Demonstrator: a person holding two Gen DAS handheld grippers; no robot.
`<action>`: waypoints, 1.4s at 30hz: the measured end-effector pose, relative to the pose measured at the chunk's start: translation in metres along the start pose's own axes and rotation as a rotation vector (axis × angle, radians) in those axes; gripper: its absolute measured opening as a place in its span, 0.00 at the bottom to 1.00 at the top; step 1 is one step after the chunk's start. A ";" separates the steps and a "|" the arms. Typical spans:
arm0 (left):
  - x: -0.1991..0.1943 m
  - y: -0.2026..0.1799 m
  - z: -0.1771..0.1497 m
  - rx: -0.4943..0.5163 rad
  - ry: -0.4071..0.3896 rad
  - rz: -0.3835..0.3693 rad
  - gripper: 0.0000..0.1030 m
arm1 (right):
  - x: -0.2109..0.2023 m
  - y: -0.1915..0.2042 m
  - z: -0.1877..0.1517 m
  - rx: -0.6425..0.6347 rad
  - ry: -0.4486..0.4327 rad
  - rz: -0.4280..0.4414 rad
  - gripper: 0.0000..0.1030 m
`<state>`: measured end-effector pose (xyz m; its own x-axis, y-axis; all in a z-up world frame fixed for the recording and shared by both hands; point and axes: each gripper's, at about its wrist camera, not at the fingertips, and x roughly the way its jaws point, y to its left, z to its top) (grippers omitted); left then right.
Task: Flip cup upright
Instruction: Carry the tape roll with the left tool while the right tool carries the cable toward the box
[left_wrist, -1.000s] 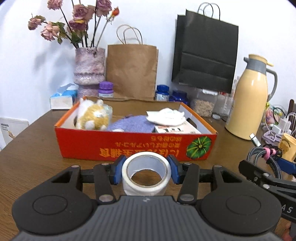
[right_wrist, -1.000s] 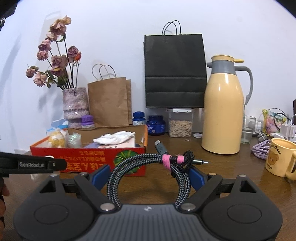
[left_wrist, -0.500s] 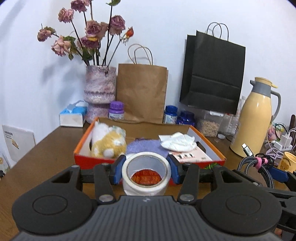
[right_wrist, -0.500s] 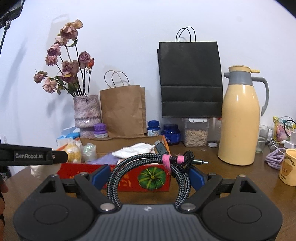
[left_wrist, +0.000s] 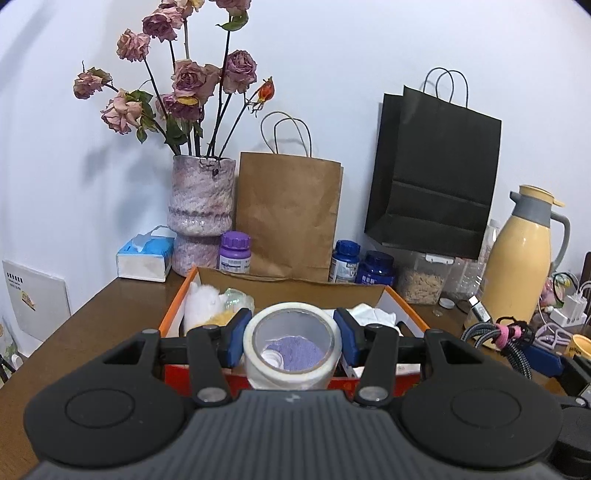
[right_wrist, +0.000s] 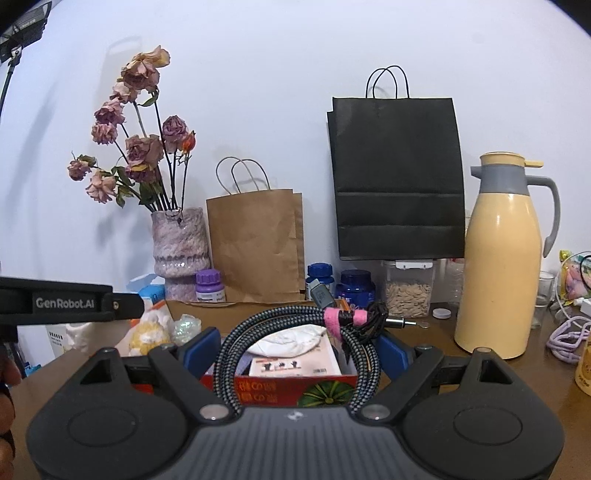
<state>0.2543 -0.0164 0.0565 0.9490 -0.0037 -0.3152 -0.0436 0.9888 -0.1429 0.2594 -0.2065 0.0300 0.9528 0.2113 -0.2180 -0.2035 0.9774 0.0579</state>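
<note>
Left gripper (left_wrist: 291, 341) closed on a roll of white tape (left_wrist: 291, 347), blue pads pressing both sides, held above an orange cardboard box (left_wrist: 176, 314). Right gripper (right_wrist: 300, 349) clamped on a coiled braided cable (right_wrist: 295, 332) bound with a pink tie, over the same box. Yellow cup (right_wrist: 583, 365) upright at the far right edge of the wooden table (right_wrist: 424, 332), beside a cream thermos jug (right_wrist: 498, 266).

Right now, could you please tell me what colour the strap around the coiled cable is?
Pink; the strap shows best in the right wrist view.
</note>
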 end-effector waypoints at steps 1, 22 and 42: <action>0.002 0.000 0.002 -0.003 -0.004 0.002 0.49 | 0.003 0.000 0.001 0.004 0.001 0.003 0.86; 0.072 0.014 0.025 -0.026 0.000 0.043 0.49 | 0.081 0.008 0.016 0.021 0.001 0.048 0.86; 0.143 0.022 0.029 0.037 0.035 0.071 0.49 | 0.154 -0.002 0.022 -0.015 0.037 0.080 0.86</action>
<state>0.3982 0.0087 0.0357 0.9325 0.0618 -0.3559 -0.0980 0.9916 -0.0846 0.4115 -0.1761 0.0182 0.9246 0.2886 -0.2486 -0.2823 0.9574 0.0615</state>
